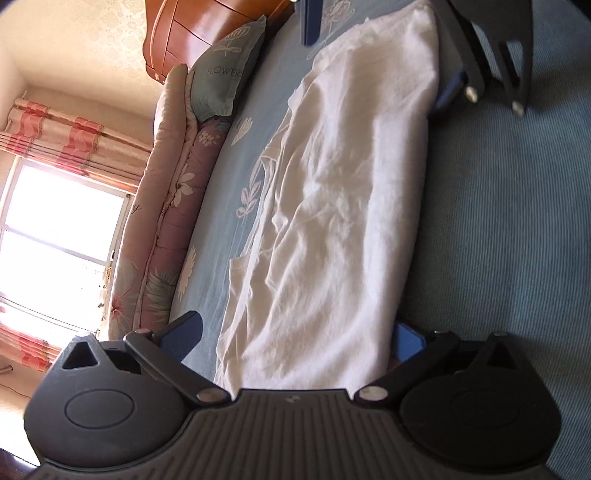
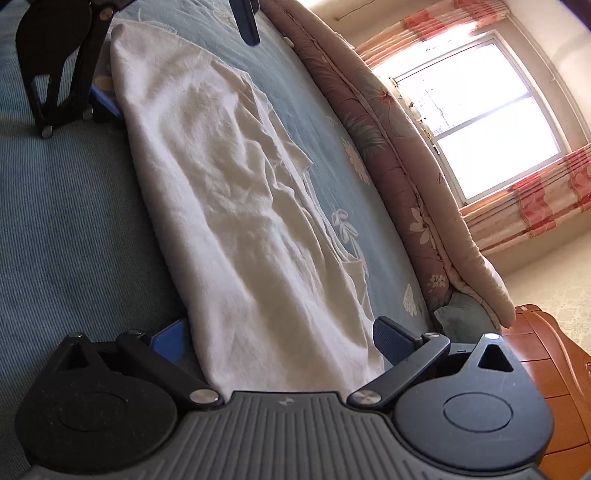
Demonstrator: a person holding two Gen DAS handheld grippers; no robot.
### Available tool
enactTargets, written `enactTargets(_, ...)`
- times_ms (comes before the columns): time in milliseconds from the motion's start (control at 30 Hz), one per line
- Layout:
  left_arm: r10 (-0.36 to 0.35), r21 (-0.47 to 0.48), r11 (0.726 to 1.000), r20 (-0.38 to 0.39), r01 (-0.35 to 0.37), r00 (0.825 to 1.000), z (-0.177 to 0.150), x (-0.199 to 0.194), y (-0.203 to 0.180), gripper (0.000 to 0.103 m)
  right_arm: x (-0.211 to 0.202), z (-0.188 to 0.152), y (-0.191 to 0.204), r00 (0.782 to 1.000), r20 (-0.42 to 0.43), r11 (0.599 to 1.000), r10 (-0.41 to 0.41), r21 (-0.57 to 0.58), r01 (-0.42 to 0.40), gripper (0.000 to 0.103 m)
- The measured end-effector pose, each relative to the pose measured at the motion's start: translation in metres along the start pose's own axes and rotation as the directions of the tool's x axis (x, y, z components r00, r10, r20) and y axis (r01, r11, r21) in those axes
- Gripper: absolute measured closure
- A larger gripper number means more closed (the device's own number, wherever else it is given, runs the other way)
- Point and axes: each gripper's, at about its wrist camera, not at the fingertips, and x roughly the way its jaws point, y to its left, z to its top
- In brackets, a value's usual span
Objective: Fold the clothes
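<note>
A white, wrinkled cotton garment (image 1: pixel 340 206) lies stretched in a long folded strip on a bed covered with a blue sheet printed with pale flowers (image 1: pixel 218 192). One long edge of the strip borders the plain, finely ribbed blue part of the cover (image 1: pixel 498 240); on the other side, sleeve and hem edges spill out in loose layers onto the flowered part.

The left tool (image 1: pixel 295 336) sits at one short end of the garment, its two blue-padded fingers (image 1: pixel 184 332) spread wide apart with the cloth passing between them; one finger is free above the sheet, while the other is mostly hidden under the garment's edge. Whether either pad touches the cloth cannot be told.

The right tool (image 2: pixel 284 338) stands at the opposite short end in the same way, its blue fingers (image 2: pixel 395 334) apart on either side of the fabric, closed on nothing. Each tool appears at the far end of the other's view, black-framed and likewise spread.

Along the far side of the bed lies a rolled mauve quilt with a floral print (image 1: pixel 173 229), and beside it a grey-blue pillow lettered "FLOWERS" (image 1: pixel 229 70) against a glossy orange-brown wooden headboard (image 1: pixel 192 33). A bright window (image 2: pixel 480 114) with pink-and-cream striped curtains (image 2: pixel 535 199) lights the room.
</note>
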Motion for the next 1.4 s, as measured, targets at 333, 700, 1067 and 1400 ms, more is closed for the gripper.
enactTargets(333, 0.028, 0.01, 1.0, 0.02, -0.028, 0.999, 0.019, 0.013, 0.0, 0.001, 0.016, -0.015, -0.009, 0.996, -0.059, 0.997, -0.07, -0.03, 0.068, 0.0)
enactTargets(700, 0.038, 0.068, 0.997, -0.074, -0.033, 0.997, -0.013, 0.031, 0.015, 0.001, 0.03, -0.043, -0.028, 0.99, -0.119, 0.997, -0.073, -0.036, 0.07, 0.0)
enactTargets(1067, -0.014, 0.179, 0.984, -0.057, 0.024, 0.998, 0.002, 0.035, 0.003, 0.017, 0.034, -0.027, -0.011, 0.993, -0.09, 0.977, -0.076, -0.205, 0.056, 0.0)
enactTargets(1400, -0.009, 0.203, 0.979, -0.056, 0.02, 0.998, -0.006, 0.027, -0.037, 0.103, 0.02, -0.033, 0.004, 0.994, -0.072, 0.98, -0.082, -0.188, 0.067, 0.024)
